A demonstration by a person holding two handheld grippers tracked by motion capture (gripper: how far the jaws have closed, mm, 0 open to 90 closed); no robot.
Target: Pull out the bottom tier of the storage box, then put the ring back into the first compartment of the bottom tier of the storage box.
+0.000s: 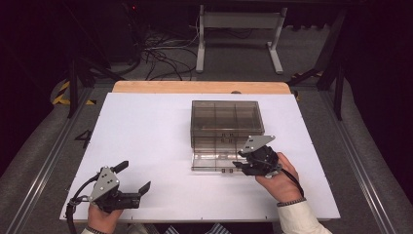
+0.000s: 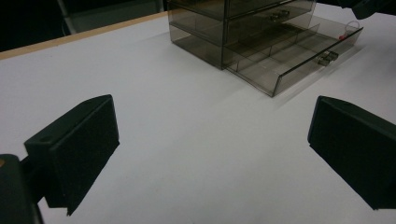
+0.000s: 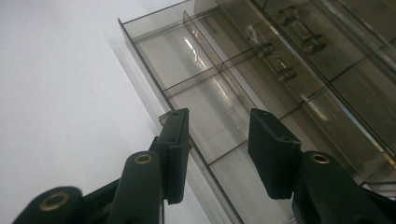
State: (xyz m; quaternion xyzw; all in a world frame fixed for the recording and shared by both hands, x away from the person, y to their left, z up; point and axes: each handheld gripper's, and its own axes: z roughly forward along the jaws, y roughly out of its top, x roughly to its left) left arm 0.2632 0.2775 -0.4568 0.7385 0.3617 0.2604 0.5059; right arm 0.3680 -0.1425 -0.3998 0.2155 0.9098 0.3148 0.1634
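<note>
White surface (image 1: 146,131) sitting under dark surroundings, cables lying on the floor behind — smoky clear drawer box (image 1: 226,118) standing mid-surface, its bottom drawer (image 1: 214,161) pulled out toward the person. Right gripper (image 1: 243,165) hovering at the drawer's front right corner, fingers (image 3: 175,149) parted and straddling the drawer's front wall, gripping nothing. Left gripper (image 1: 134,180) resting near the surface's front left, well apart from the box — fingers (image 2: 79,154) spread wide, holding nothing.
</note>
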